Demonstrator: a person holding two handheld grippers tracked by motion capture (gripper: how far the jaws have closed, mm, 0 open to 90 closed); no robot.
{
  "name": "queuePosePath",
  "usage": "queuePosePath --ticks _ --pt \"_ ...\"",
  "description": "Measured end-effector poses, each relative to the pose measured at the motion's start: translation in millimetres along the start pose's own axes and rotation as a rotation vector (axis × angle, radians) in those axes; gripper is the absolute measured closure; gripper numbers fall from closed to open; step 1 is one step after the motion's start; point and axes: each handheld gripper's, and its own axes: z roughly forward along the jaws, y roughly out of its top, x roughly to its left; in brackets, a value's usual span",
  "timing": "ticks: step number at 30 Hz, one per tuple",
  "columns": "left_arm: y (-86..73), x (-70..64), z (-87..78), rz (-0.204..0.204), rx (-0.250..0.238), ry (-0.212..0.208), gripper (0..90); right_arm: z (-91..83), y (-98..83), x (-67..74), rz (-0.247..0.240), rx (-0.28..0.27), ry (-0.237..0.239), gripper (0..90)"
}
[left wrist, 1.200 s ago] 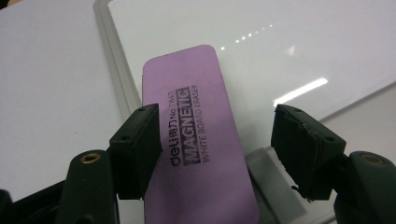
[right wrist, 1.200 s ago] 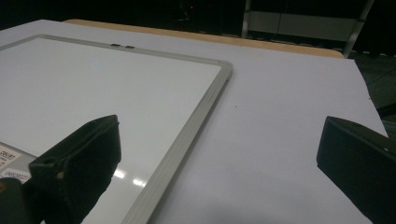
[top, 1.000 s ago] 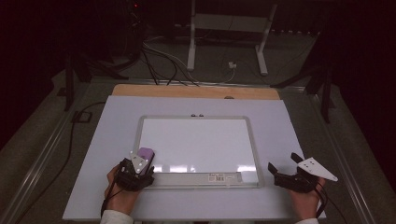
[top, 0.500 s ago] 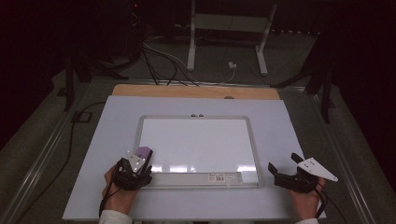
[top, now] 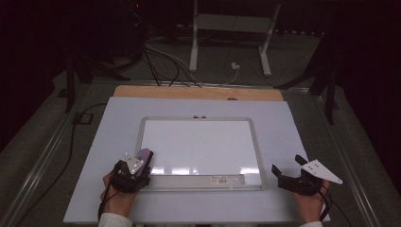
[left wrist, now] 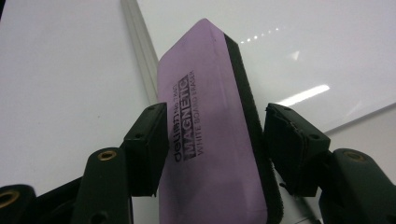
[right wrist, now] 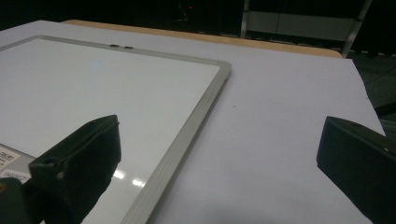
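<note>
1. Two grippers sit at the desk's (top: 94, 156) near edge; the step in hand looks like grasping the eraser (left wrist: 210, 140) to wipe the whiteboard (top: 201, 144).
2. Left gripper (top: 138, 169) has just been closing around the eraser, which stands between its jaws at the board's near-left corner; one pad touches, the other shows a gap.
3. Next it needs a firm squeeze.
4. Right gripper (right wrist: 219, 154) rests wide and empty.
</note>
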Motion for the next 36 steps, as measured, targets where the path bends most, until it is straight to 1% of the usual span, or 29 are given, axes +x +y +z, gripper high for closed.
queuePosePath --ticks 6,8,10,12,16,21,29,36 --pt "-2.9 4.4 -0.6 -0.019 0.009 -0.008 43.9 -0.5 0.5 1.0 -0.004 0.0 0.001 0.3" --pt "-4.1 6.2 0.1 -0.029 0.016 -0.013 45.7 0.1 0.5 1.0 -0.005 0.002 0.002 0.3" --pt "-5.5 6.8 1.4 -0.039 0.024 -0.034 48.9 0.1 0.7 1.2 -0.005 0.0 0.002 0.4" --pt "-5.8 5.3 2.1 -0.03 0.03 -0.035 49.4 -0.4 1.0 1.7 -0.007 0.0 0.002 0.3" --pt "-5.3 1.7 -0.1 -0.025 0.028 -0.037 49.6 -0.9 0.6 0.7 -0.005 0.0 0.001 0.3" --pt "-8.4 -0.7 -5.0 -0.04 0.035 -0.043 49.3 -0.9 0.5 0.4 -0.003 0.0 0.002 0.4" --pt "-16.1 -5.6 -12.3 -0.034 0.047 -0.059 50.2 -0.9 0.7 1.3 -0.005 0.0 0.002 0.3" --pt "-20.4 -7.7 -14.8 -0.049 0.062 -0.061 51.5 -0.8 0.4 1.7 -0.005 0.001 0.003 0.3"
